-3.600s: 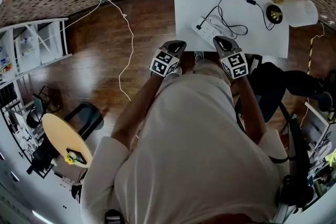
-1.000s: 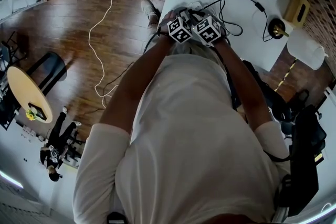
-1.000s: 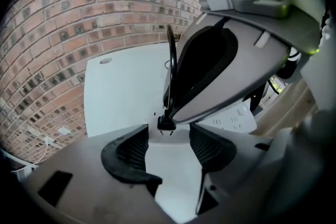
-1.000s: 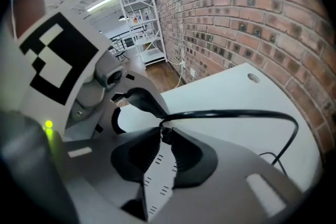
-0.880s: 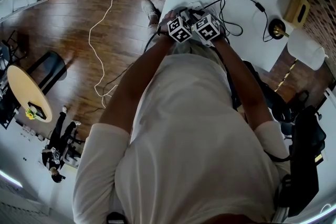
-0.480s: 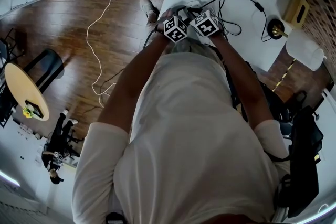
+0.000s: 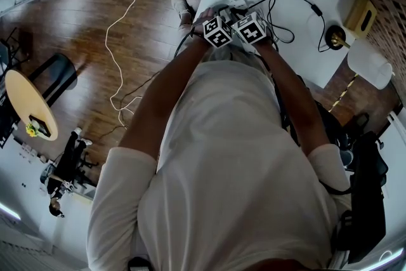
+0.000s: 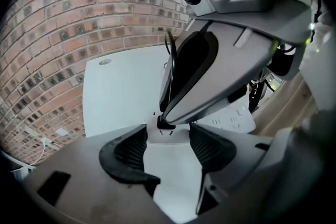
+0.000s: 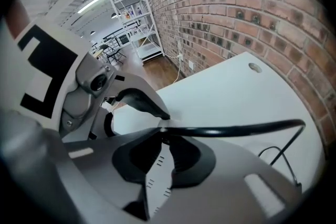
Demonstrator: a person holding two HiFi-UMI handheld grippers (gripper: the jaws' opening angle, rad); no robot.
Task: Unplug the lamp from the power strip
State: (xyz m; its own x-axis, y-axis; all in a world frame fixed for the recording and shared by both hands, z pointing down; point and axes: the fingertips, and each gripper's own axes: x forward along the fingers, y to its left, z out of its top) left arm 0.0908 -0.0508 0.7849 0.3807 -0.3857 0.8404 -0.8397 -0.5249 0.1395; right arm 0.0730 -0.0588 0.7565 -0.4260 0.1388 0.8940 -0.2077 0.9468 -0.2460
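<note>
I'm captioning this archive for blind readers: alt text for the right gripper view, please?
The right gripper has just been closing its jaws on the black plug between them, above the white power strip. Its cord arcs right over a white table beside a brick wall.

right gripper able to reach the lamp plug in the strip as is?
Likely yes, nothing blocks it. The right gripper has just been closing its jaws, with the plug between their tips and its cable trailing off sideways. The left gripper clamps the strip.

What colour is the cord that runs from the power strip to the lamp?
Black; the cord shows best in the right gripper view.
</note>
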